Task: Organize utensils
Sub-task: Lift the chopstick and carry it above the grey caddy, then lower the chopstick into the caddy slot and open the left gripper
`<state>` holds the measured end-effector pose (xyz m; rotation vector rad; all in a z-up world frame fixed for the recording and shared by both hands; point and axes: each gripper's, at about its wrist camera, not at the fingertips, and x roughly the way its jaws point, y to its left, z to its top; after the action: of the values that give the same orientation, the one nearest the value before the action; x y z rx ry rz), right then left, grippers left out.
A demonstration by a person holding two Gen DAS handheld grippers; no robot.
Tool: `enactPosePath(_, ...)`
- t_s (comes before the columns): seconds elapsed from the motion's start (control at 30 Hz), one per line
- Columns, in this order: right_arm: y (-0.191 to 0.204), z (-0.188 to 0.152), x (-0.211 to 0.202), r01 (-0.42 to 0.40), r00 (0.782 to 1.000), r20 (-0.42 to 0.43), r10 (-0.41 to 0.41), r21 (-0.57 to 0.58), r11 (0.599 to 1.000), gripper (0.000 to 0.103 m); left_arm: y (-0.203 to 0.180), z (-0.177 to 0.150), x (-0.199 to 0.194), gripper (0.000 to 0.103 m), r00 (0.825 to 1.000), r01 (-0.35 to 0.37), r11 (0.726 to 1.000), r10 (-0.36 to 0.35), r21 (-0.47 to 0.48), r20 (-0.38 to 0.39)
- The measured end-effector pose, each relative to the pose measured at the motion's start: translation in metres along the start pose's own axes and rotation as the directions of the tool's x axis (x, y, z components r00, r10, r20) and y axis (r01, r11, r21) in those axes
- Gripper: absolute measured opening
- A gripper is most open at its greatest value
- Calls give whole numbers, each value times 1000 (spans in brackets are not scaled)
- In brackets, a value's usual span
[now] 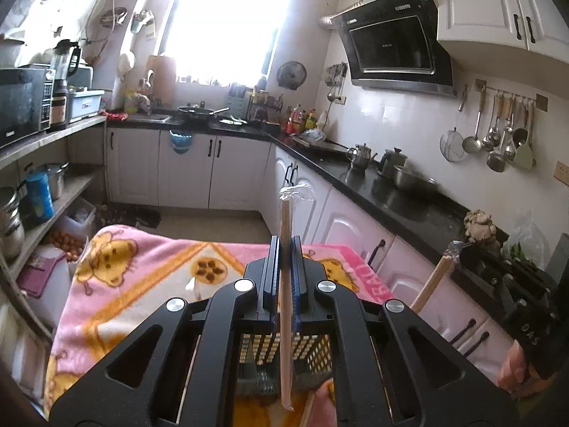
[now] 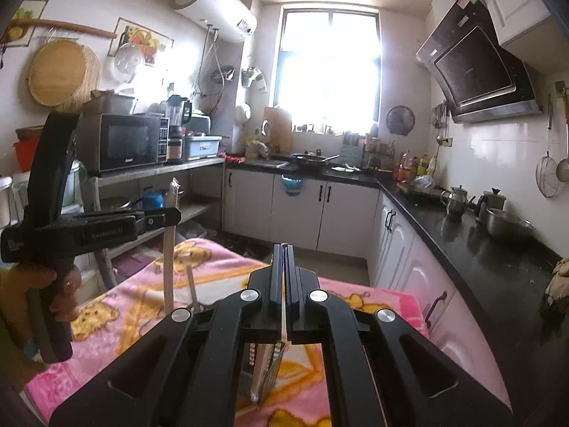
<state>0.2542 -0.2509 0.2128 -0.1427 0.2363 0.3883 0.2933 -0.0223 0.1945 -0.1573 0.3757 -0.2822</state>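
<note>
1. Fleecy pink blanket point(image 1: 142, 267) with orange cartoon bears and orange bands covers the table; soft, rumpled at its far edge.
2. Perforated utensil basket point(image 1: 316, 354), dark grid-hole walls, boxy, stands on the blanket toward the near edge, seen under the gripper bodies. In the right wrist view its mesh wall point(image 2: 275, 359) shows below the jaws.
3. Left gripper point(image 1: 284, 249): matte black plastic body, silver round bolts, flat narrow fingers with blue ridged pads. Jaws pressed together, clamped on a wrapped chopstick pair point(image 1: 286, 284), a pale, thin, straight wooden stick in clear crinkly film, held about upright above the basket, film tip bunched at top.
4. Right gripper point(image 2: 284, 249): same black build, jaws closed tight on a second wrapped chopstick pair point(image 2: 282, 320), thin pale stick, lower end hanging by the basket's mesh wall.
5. In the left wrist view, the second pair point(image 1: 432, 281) slants at the right, tan wood.
6. A third stick point(image 2: 192, 288) leans upright from the basket, pale wood.
</note>
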Motion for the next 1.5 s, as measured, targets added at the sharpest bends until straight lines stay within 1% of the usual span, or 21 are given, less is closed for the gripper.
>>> enactPosePath(0.13, -4, 6, 5, 2, 1000, 22, -2, 2, 1000, 1, 2, 3, 11, 1, 1000, -15, 1000, 15, -12, 1)
enactPosePath(0.2, -6, 7, 9, -3, 1000, 20, 3, 9, 1000, 1, 5, 3, 18, 1, 1000, -15, 999, 15, -33, -3)
enactPosePath(0.33, -10, 11, 19, -4, 1000, 20, 4, 19, 1000, 1, 8, 1, 27, 1, 1000, -25, 999, 26, -45, 6)
enactPosePath(0.53, -8, 17, 32, -9, 999, 33, 8, 22, 1000, 1, 9, -13, 41, 1, 999, -36, 998, 37, -43, 20)
enactPosePath(0.7, -4, 15, 44, -20, 1000, 22, 20, 20, 1000, 1, 13, -23, 56, 1, 999, -44, 997, 44, -67, 4)
enactPosePath(0.9, 1, 5, 62, -36, 999, -10, 36, 30, 999, 1, 16, -37, 69, 1, 998, -60, 995, 60, -83, 4)
enactPosePath(1.1, 0, -12, 80, -37, 998, -53, 40, 47, 998, 1, 21, -50, 77, 1, 998, -64, 993, 65, -101, 2)
enactPosePath(1.27, 1, -29, 92, -39, 995, -85, 43, 59, 998, 1, 22, -64, 83, 1, 998, -60, 993, 59, -103, -20)
enactPosePath(1.5, -1, -44, 98, -51, 993, -105, 61, 99, 994, 2, 24, -77, 87, 1, 998, -60, 993, 56, -98, -40)
